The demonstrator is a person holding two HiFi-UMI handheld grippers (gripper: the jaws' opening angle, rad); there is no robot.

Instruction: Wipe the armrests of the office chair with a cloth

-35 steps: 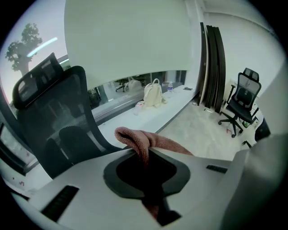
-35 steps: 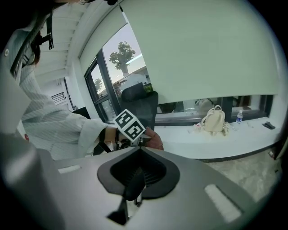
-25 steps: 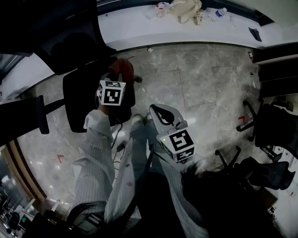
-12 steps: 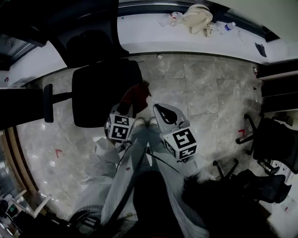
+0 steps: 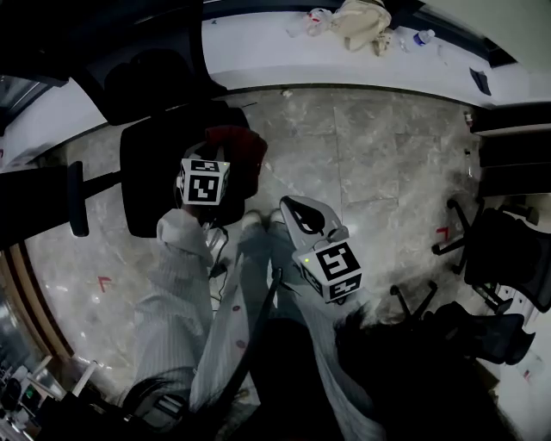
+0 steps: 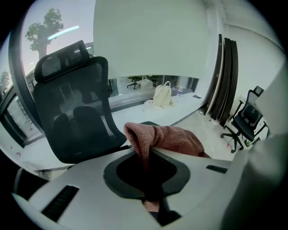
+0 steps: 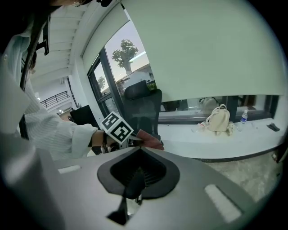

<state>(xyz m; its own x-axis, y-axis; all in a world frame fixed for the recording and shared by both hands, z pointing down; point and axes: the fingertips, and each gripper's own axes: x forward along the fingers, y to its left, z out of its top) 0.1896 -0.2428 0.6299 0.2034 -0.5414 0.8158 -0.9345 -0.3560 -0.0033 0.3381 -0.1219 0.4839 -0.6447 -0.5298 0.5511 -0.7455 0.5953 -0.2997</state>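
Note:
The black office chair (image 5: 151, 185) stands at the upper left of the head view, with one armrest (image 5: 77, 200) sticking out on its far left. My left gripper (image 5: 225, 159) hangs over the seat's right edge, shut on a dark red cloth (image 5: 237, 142); whatever lies under the cloth is hidden. In the left gripper view the cloth (image 6: 168, 137) bunches out of the left gripper (image 6: 146, 155) in front of the mesh backrest (image 6: 72, 108). My right gripper (image 5: 297, 211) is held lower, near the person's legs, shut and empty (image 7: 134, 179). It looks toward the cloth (image 7: 150, 140).
A white ledge (image 5: 258, 52) along the windows carries a beige backpack (image 5: 362, 17) and a water bottle (image 5: 415, 36). More black office chairs (image 5: 504, 258) stand at the right on the marble floor (image 5: 387, 155). The person's legs fill the lower middle.
Half a second ago the left gripper and cloth had dropped toward the person's legs; now they are back up over the seat's right edge. The right gripper has barely moved.

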